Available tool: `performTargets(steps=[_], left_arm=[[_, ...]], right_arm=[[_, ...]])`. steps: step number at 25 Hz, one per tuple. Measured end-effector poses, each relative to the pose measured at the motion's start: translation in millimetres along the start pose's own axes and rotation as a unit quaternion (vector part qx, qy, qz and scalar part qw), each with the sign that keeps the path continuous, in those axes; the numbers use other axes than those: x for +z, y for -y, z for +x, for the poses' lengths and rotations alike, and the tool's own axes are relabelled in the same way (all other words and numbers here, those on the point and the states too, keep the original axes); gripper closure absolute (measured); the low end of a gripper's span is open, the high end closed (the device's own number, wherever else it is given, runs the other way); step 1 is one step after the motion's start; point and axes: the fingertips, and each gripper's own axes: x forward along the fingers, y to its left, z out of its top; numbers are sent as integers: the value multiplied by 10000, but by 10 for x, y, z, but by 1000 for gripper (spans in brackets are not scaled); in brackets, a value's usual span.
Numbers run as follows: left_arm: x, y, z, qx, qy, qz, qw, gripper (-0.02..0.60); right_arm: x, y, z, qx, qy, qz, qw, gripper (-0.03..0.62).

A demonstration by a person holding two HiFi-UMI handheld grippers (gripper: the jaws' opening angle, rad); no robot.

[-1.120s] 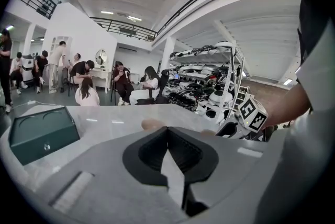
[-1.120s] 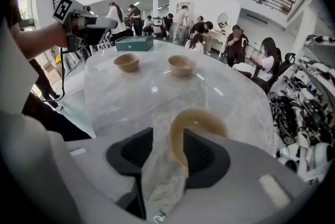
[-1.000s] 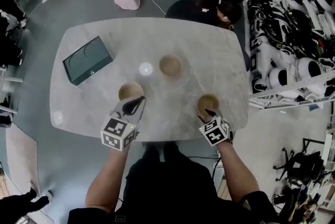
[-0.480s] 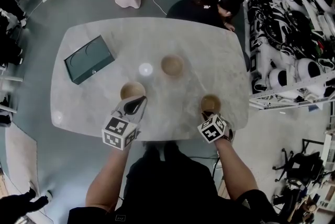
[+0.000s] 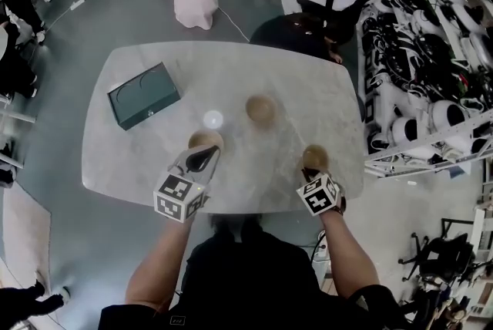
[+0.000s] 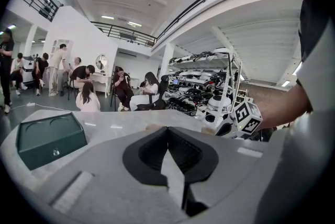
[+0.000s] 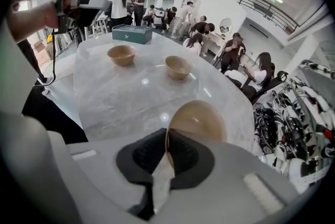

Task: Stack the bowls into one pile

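Observation:
Three tan wooden bowls are spread over the marble table. The right bowl hangs tilted just above the table near its right edge. My right gripper points steeply down, and its jaws are closing with that bowl's near rim pinched between the pads. The left bowl sits just beyond my left gripper, which is shut with nothing in it. The middle bowl stands farther back, also seen as the middle bowl in the right gripper view.
A dark green box lies at the table's back left. A bright light reflection shines between the left and middle bowls. People sit beyond the far edge, and racks of white equipment line the right side.
My right gripper's jaws have shut on the right bowl's rim and the bowl has come up off the table. My left gripper has risen slightly, still shut.

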Motion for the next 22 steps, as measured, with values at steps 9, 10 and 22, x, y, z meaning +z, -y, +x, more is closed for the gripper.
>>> performTargets(steps=[9, 10, 22], left_arm=[[86, -80, -282, -59, 202, 72, 9998, 571], [85, -89, -295, -55, 210, 71, 9997, 572], [226, -321, -105, 265, 315, -16, 9992, 572]], right_arm=[[391, -72, -354, -271, 403, 97, 9988, 577], [423, -75, -370, -278, 431, 79, 9987, 577], [1109, 273, -323, -230, 974, -392, 9942, 577]])
